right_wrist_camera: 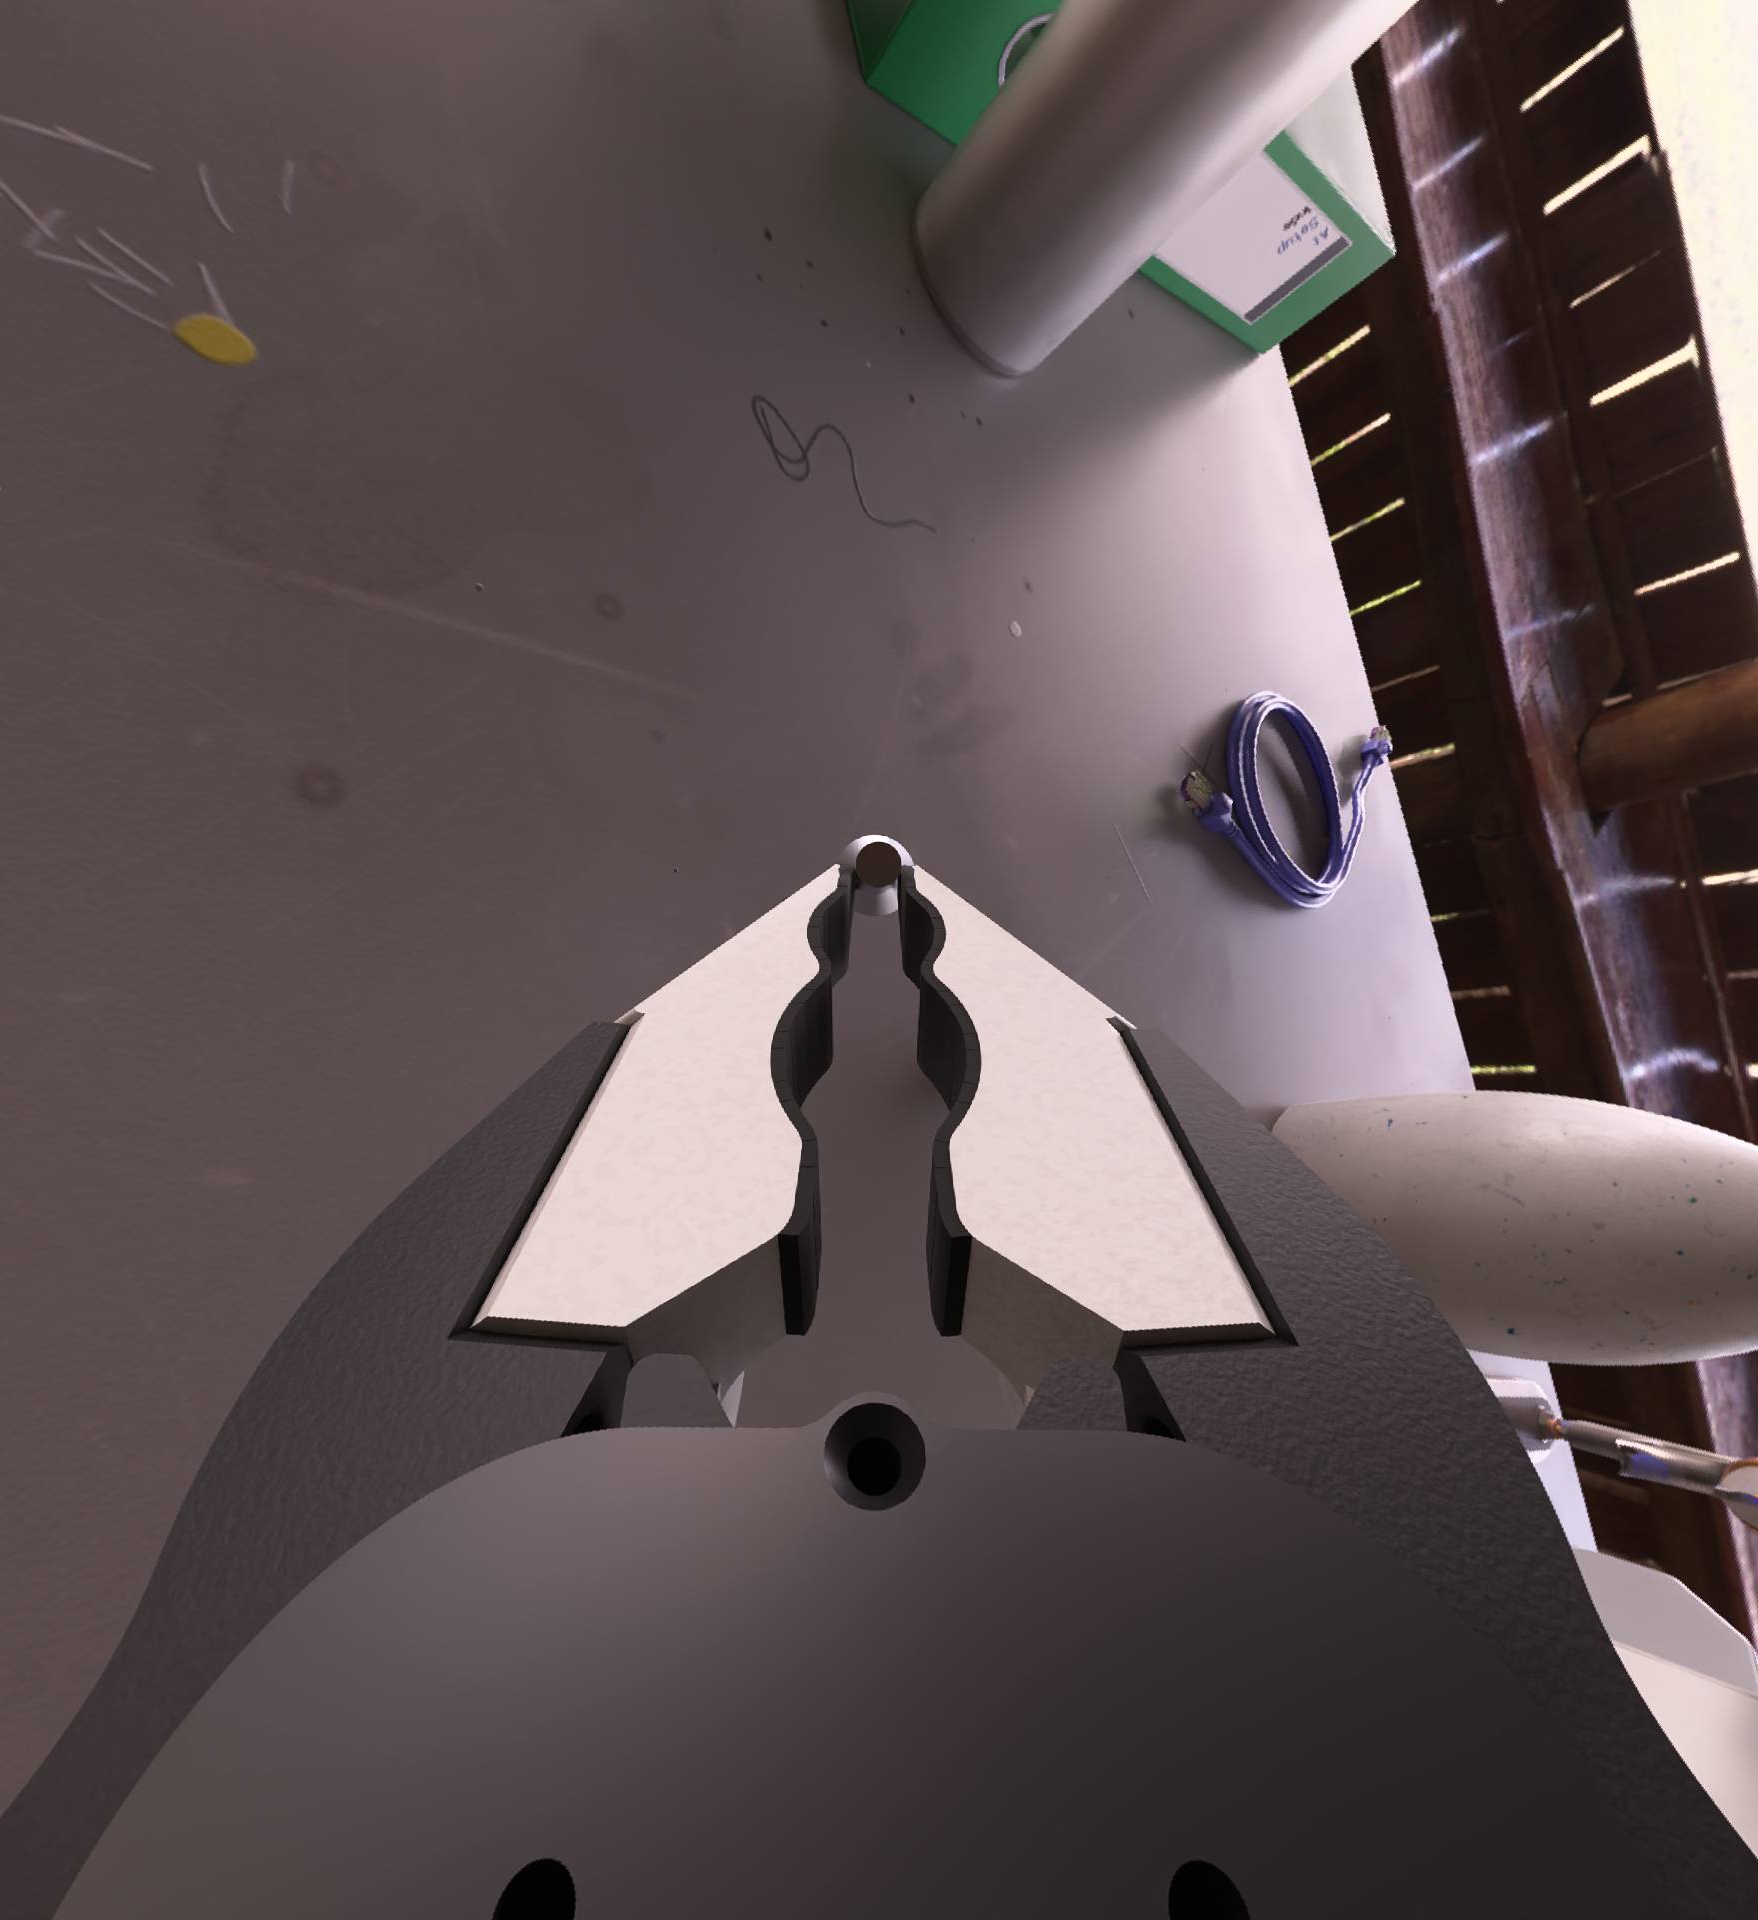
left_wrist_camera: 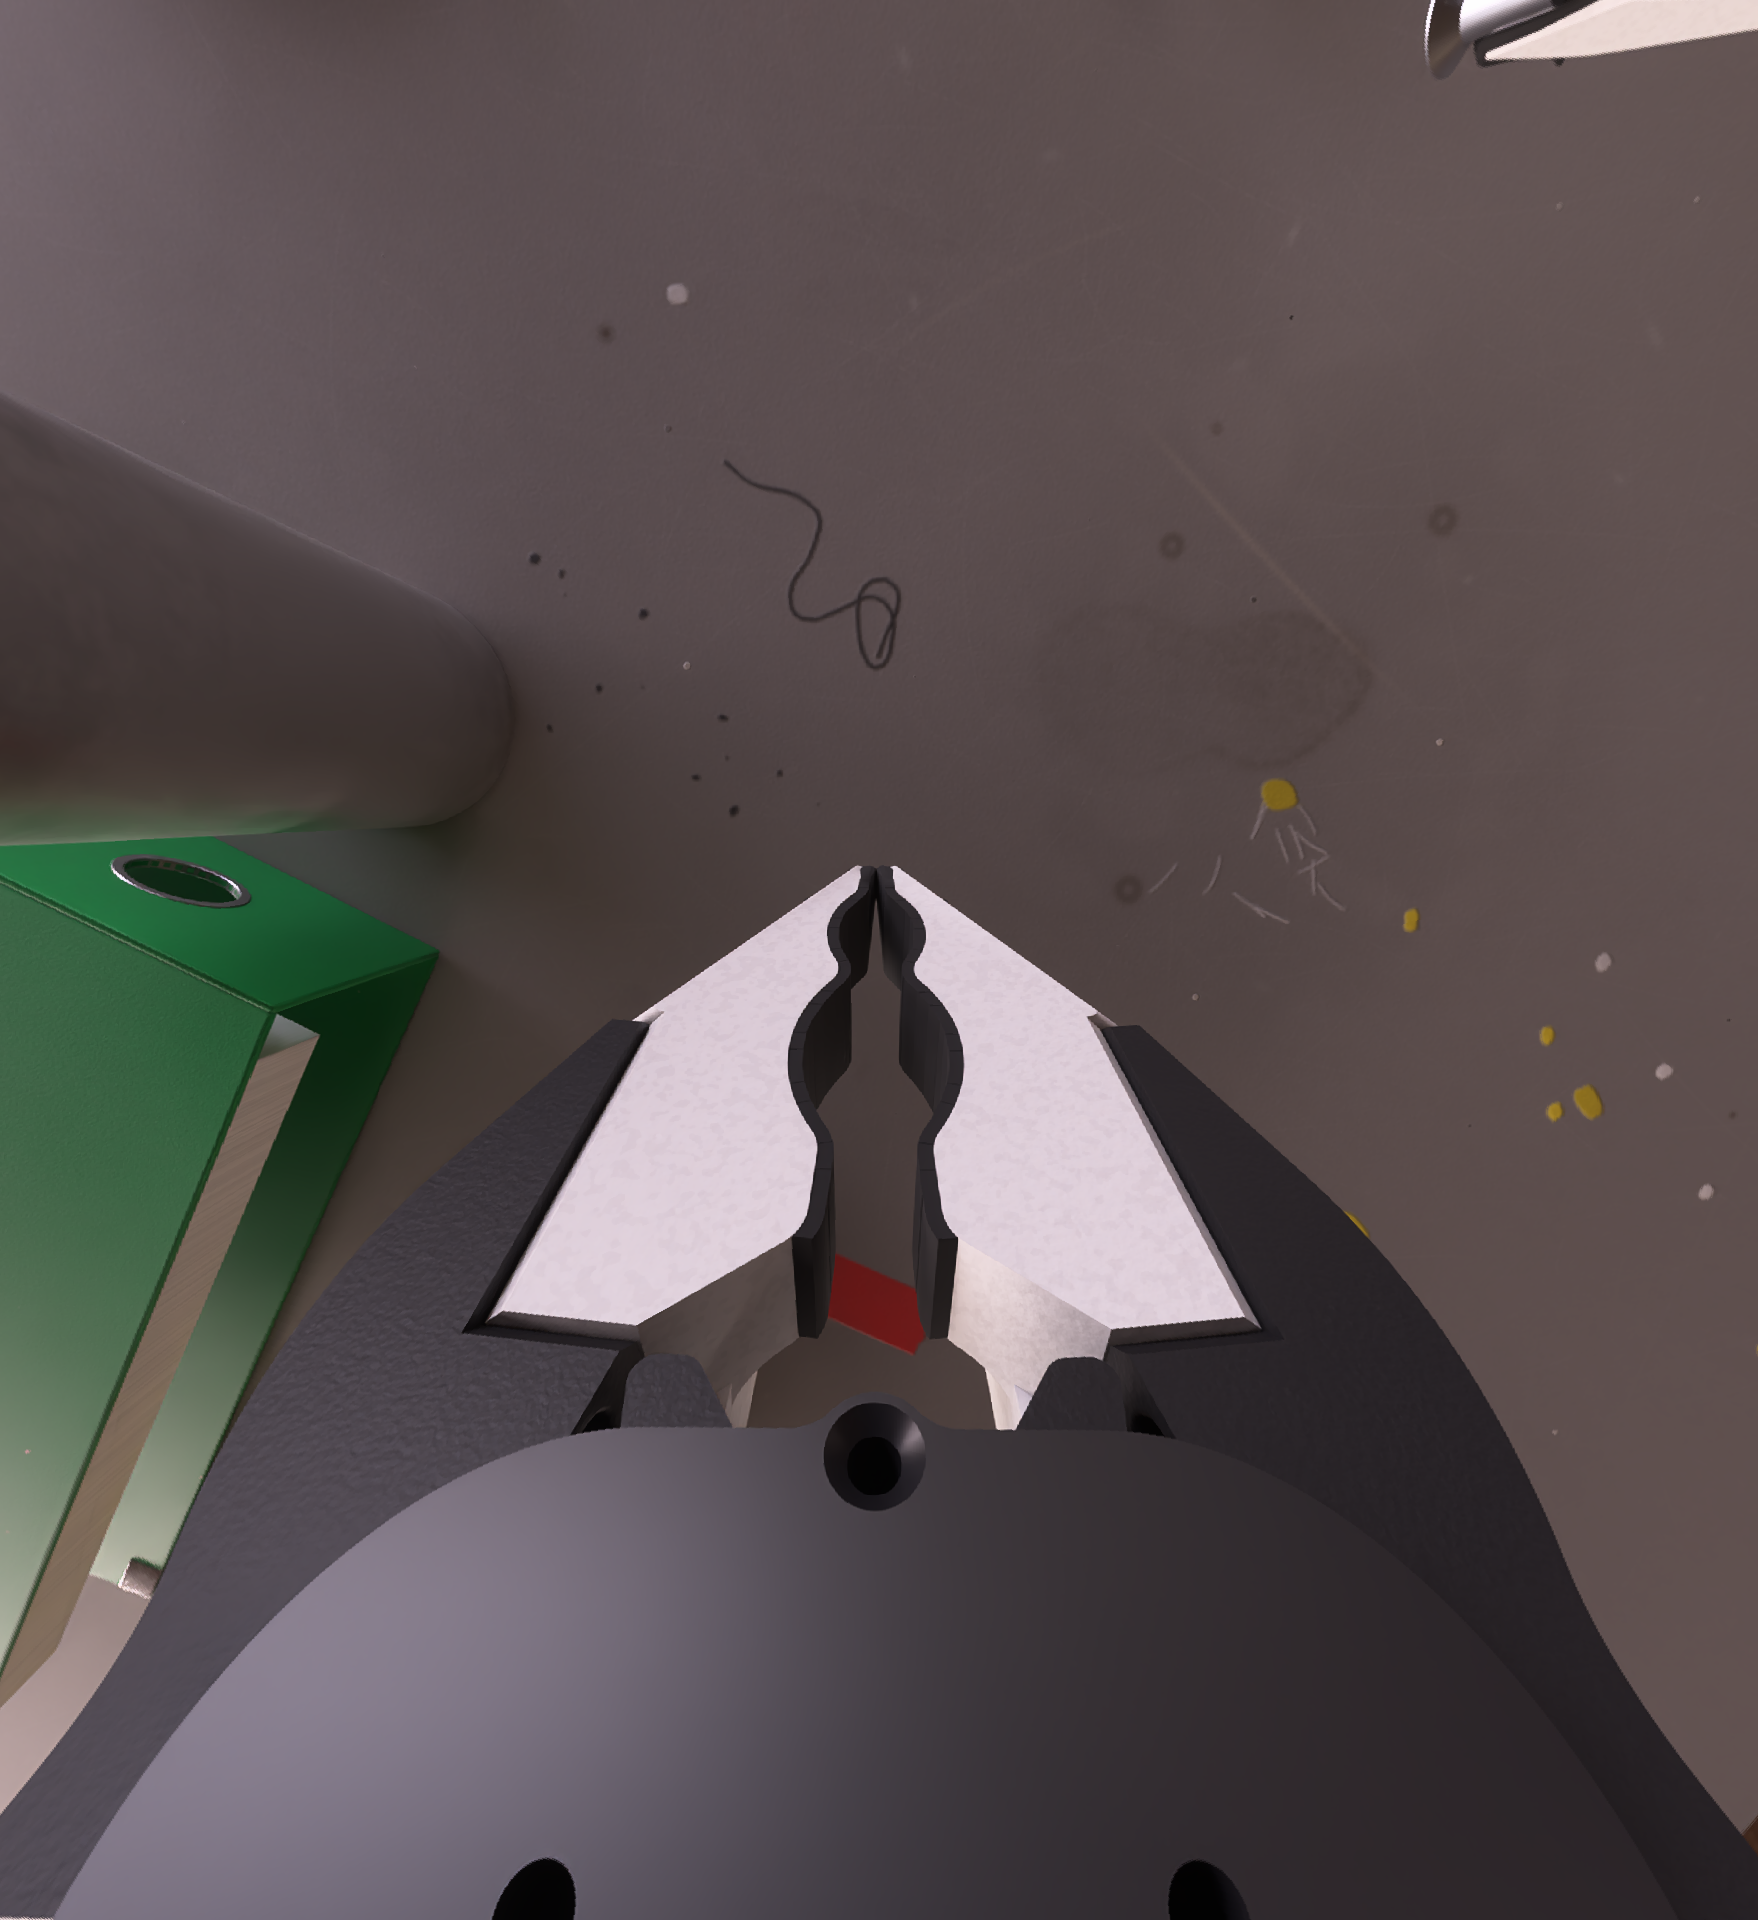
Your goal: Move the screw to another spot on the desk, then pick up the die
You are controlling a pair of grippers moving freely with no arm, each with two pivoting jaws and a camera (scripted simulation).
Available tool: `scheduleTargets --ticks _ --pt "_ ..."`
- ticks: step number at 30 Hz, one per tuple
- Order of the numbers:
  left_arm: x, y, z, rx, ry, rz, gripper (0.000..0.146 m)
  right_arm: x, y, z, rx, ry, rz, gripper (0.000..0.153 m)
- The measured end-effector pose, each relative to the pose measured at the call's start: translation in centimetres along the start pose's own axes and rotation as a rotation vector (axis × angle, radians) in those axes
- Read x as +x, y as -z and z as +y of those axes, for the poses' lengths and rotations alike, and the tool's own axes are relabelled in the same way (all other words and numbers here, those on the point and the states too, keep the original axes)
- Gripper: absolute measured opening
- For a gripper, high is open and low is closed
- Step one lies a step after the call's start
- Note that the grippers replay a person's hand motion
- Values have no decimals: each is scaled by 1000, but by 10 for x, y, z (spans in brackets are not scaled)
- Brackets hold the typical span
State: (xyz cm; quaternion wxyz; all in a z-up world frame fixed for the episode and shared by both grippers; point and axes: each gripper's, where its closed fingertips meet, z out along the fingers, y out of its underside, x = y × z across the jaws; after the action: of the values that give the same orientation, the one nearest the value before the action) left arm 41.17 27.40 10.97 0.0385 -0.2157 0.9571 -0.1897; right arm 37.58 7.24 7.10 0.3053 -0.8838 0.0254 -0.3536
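My right gripper (right_wrist_camera: pixel 877 878) is shut on the silver screw (right_wrist_camera: pixel 877 862) at its fingertips and holds it above the grey desk (right_wrist_camera: pixel 439 727). The screw's round end faces the camera. In the left wrist view, the screw (left_wrist_camera: pixel 1444 42) and one white finger (left_wrist_camera: pixel 1633 31) of the right gripper show at the top right corner. My left gripper (left_wrist_camera: pixel 875 875) is shut and empty above the desk (left_wrist_camera: pixel 1062 416). A red patch (left_wrist_camera: pixel 870 1299) shows through the gap low between its fingers. I cannot tell whether it is the die.
A green binder (left_wrist_camera: pixel 75 1195) and a grey cylinder (left_wrist_camera: pixel 179 675) stand left of the left gripper. A coiled blue cable (right_wrist_camera: pixel 1290 800) lies near the desk's right edge. A white speckled oblong thing (right_wrist_camera: pixel 1529 1226) sits by the right gripper. Yellow crumbs (left_wrist_camera: pixel 1587 1101) dot the desk.
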Motion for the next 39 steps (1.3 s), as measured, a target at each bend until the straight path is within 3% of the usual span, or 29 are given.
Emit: scheduleTargets --ticks 17,29,39 --pt "0 0 0 4 2 4 0 -7 24 89 -250 -207 -69 8" --pt "0 0 0 2 3 4 0 -11 31 105 -309 -247 -112 8" --pt "-1 -1 1 -10 7 -1 0 -5 33 96 -255 -254 -79 8"
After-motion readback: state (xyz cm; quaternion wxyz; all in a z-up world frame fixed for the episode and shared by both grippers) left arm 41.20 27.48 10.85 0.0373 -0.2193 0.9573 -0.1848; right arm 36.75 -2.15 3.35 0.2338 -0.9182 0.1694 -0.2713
